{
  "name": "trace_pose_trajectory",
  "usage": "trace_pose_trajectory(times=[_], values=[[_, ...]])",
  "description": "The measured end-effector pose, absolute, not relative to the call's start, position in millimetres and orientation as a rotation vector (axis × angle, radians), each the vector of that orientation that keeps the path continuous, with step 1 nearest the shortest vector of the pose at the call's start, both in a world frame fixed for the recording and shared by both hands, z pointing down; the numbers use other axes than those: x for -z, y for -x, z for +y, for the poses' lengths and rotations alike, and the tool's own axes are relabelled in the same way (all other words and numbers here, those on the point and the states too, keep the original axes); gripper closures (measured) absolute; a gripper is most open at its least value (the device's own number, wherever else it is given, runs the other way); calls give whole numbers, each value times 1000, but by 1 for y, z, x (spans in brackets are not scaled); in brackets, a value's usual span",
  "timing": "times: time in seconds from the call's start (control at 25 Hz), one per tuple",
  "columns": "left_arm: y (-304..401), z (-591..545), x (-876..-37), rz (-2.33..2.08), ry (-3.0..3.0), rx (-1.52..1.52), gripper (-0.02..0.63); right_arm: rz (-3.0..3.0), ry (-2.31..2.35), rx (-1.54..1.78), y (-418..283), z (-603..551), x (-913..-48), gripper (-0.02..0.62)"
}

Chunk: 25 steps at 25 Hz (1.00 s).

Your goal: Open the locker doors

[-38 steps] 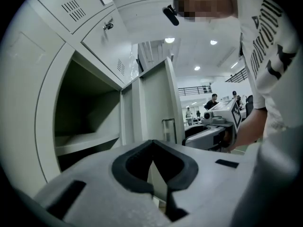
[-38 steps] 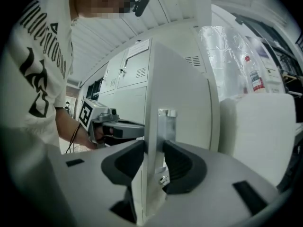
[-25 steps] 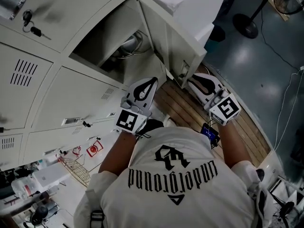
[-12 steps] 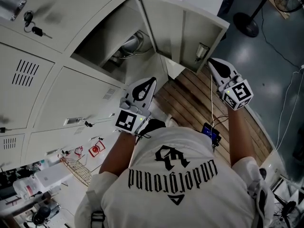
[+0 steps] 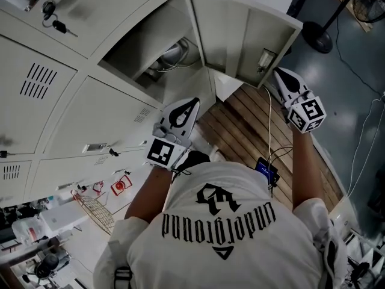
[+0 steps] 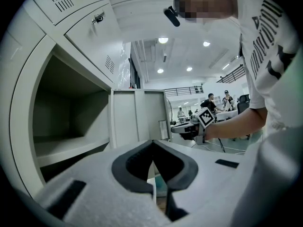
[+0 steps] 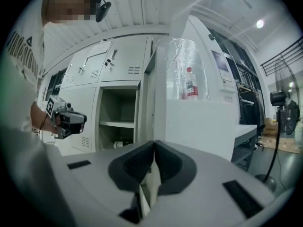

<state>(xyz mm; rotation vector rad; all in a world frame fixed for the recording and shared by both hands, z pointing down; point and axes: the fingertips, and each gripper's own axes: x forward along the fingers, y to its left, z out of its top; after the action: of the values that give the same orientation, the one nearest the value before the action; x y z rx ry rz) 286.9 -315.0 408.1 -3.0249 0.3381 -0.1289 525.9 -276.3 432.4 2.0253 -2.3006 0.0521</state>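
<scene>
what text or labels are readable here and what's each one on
"underground", as it seems to read, upside down in gothic letters: back of the white T-shirt.
Red sign, lower left of the head view: too small to read.
Bottle label: too blurred to read.
Plate on a closed locker door: too small to read.

Open compartment (image 5: 157,58) sits among closed lockers (image 5: 90,119); its door (image 5: 240,38) stands out to the right. Right gripper (image 5: 279,73) just beside the door's outer edge. Left gripper (image 5: 193,102) in front of the lockers, left of the door. Wooden slats (image 5: 252,125) lie on the floor between the grippers. Keys (image 5: 55,24) in a locker far left.
</scene>
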Motion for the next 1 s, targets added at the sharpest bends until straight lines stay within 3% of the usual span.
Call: trace_pose_trajectory(times=[0.24,0.32,0.44,0.64,1.0], values=[[-281,-317,-405,372,3024,119,598,-2281,-2035,-32,-525,-276,-429,577],[-277,-319,-405,392,3017,123,598,-2256,-2074,7,-522,-273,-422,553],[-269,-321,-401,437,3002,114,598,-2243,-2111,94,-507,-267,-402,464],[-248,-324,-395,531,2982,99,598,-2354,-2011,193,-455,-266,-375,414],[-170,-320,-392,816,2910,133,598,-2662,-1634,137,-339,-297,-386,380]])
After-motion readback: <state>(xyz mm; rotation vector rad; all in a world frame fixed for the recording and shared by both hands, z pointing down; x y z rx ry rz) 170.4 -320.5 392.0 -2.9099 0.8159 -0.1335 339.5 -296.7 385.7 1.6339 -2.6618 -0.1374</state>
